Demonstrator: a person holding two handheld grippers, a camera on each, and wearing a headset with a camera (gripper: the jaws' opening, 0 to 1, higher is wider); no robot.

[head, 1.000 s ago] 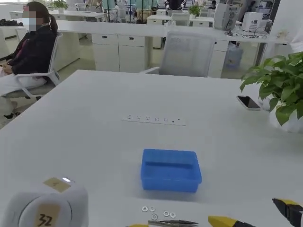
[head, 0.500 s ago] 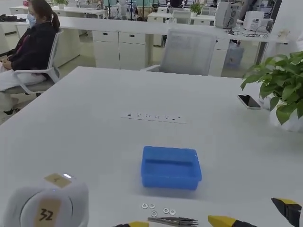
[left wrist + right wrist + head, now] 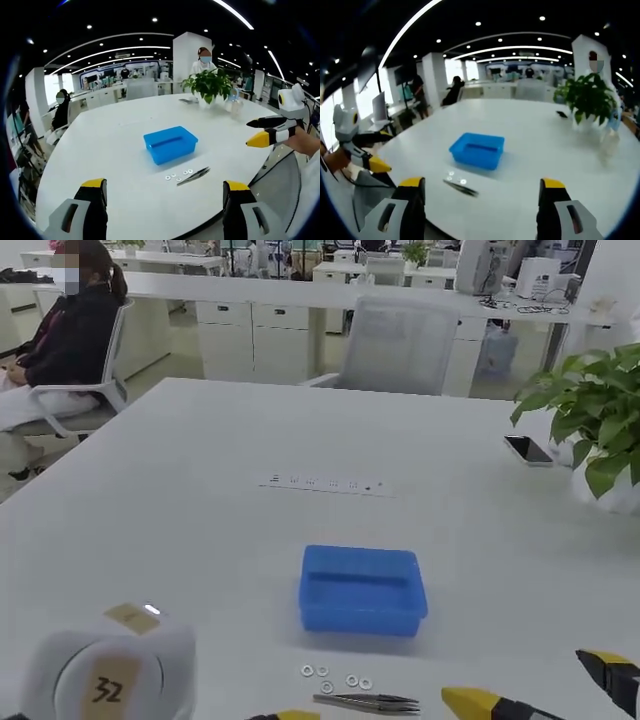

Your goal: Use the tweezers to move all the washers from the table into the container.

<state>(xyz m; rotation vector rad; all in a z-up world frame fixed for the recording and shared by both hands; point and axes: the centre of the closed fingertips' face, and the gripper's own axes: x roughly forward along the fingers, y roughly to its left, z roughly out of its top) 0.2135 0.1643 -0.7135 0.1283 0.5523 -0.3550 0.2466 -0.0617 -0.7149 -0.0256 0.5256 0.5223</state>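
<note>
Head view: boxy blue container (image 3: 362, 590), ring-shaped washers (image 3: 335, 678); left gripper (image 3: 163, 184), right gripper (image 3: 481, 182) spread.

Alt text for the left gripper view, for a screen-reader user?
A blue container sits on a white table, with a few small washers and a pair of tweezers lying in front of it. The open jaws of the left gripper frame the bottom, and the right gripper, also open, hovers at the right edge.

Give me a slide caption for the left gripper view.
Open left gripper faces a blue container, washers and tweezers on the white table.
</note>
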